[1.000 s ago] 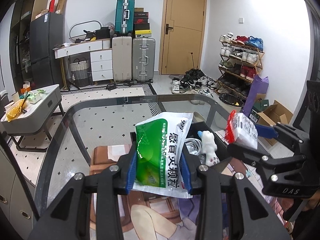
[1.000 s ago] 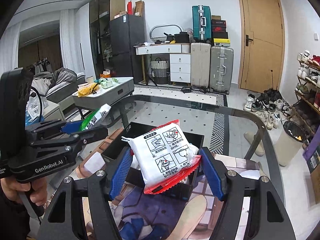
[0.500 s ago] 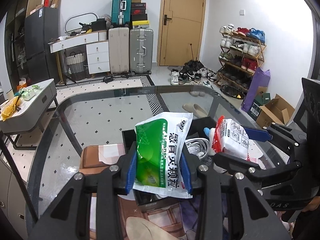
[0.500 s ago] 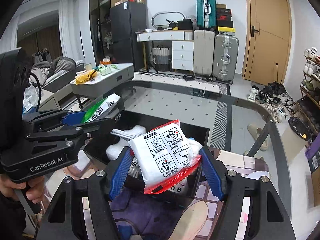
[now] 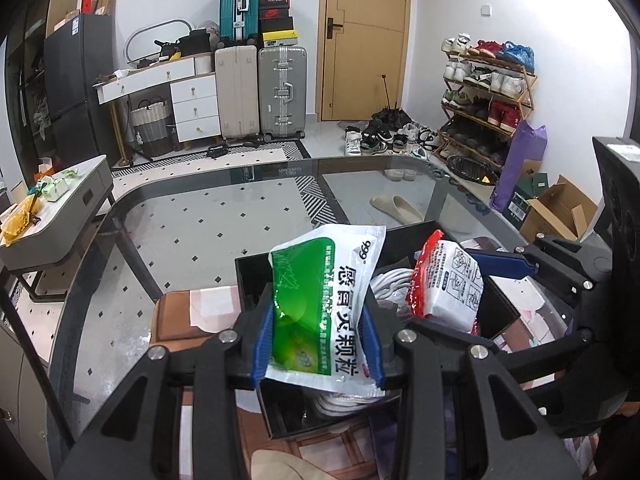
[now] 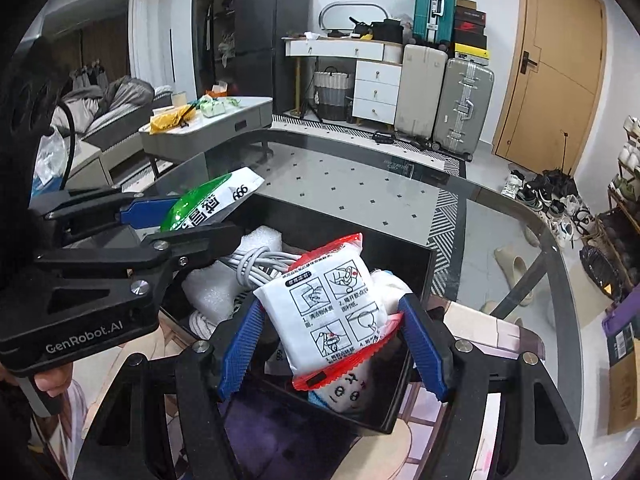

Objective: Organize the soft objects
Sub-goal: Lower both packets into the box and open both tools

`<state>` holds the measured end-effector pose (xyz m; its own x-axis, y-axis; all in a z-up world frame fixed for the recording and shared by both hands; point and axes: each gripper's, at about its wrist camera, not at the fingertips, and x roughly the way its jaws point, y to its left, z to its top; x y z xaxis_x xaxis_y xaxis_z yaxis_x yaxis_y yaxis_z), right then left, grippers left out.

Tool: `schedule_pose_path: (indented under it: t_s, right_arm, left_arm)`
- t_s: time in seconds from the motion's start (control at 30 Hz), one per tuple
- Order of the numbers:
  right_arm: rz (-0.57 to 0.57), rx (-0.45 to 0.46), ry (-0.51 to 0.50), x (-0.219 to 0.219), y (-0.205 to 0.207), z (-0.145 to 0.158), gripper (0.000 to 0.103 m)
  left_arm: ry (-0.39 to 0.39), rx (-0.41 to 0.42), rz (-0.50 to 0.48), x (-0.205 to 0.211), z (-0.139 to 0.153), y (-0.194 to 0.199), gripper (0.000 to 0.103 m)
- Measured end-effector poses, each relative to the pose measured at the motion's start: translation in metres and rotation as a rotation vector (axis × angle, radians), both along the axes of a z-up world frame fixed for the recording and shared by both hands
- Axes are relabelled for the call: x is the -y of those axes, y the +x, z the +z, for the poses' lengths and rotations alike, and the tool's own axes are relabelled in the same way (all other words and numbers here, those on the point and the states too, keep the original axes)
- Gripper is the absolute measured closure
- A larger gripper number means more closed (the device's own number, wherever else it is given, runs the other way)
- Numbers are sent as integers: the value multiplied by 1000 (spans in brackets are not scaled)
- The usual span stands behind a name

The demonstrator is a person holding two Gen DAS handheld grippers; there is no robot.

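My left gripper (image 5: 318,344) is shut on a green and white sachet (image 5: 324,304) and holds it over the near left part of a black box (image 5: 250,280). My right gripper (image 6: 332,344) is shut on a white and red packet (image 6: 332,312) and holds it over the same black box (image 6: 416,264). The packet also shows in the left wrist view (image 5: 448,284), and the sachet in the right wrist view (image 6: 208,204). In the box lie a coiled white cable (image 6: 260,264), white foam (image 6: 212,288) and a small white plush toy (image 6: 348,392).
The box stands on a printed mat (image 6: 480,320) on a glass table (image 5: 192,216). A brown pad (image 5: 188,312) lies left of the box. Beyond the table are a grey side table (image 5: 60,204), suitcases (image 5: 280,92) and a shoe rack (image 5: 484,92).
Both grippers have moved forward with their packets, from short of the black box to above it. Their grips have not changed.
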<state>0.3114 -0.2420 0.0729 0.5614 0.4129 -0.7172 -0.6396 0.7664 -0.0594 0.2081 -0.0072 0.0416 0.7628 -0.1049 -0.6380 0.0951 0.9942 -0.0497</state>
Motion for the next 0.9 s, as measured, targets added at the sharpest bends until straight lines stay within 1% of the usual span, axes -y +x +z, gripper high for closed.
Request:
schedule_pose_path:
  t_s: [0.1,0.23,0.47,0.57,0.63,0.7,0.73,0.77,0.8,0.83,0.9]
  right_arm:
    - [10,-4,-15,-6,2,-4,33]
    - [13,-16,-12,-8,9,-8,33]
    - [32,-22,-25,-8,13,-7,32]
    - [43,7,-38,-7,9,-5,28]
    - [48,65,-56,-6,0,-1,18]
    - [63,119,-56,-2,-11,5,12]
    - [62,127,-53,0,-13,7,12]
    - [59,128,-47,2,-15,8,12]
    - [54,123,-44,5,-15,9,11]
    - [50,121,-44,6,-16,10,11]
    - [36,121,-35,12,-17,12,11]
  left_arm:
    - [7,5,-6,1,-3,0,66]
    - [24,5,-26,6,-7,1,66]
    - [-9,-7,-39,1,-9,1,65]
    - [-20,-16,-47,-2,-11,2,63]
    - [-23,-35,-43,-3,-14,3,63]
    - [-29,-35,-41,-4,-16,1,63]
    - [-32,-34,-38,-4,-17,1,63]
    - [-33,-36,-34,-4,-16,1,62]
    - [-29,-37,-29,-3,-16,0,58]
    - [-25,-36,-27,-2,-16,0,57]
    - [-22,-37,-36,0,-15,-3,47]
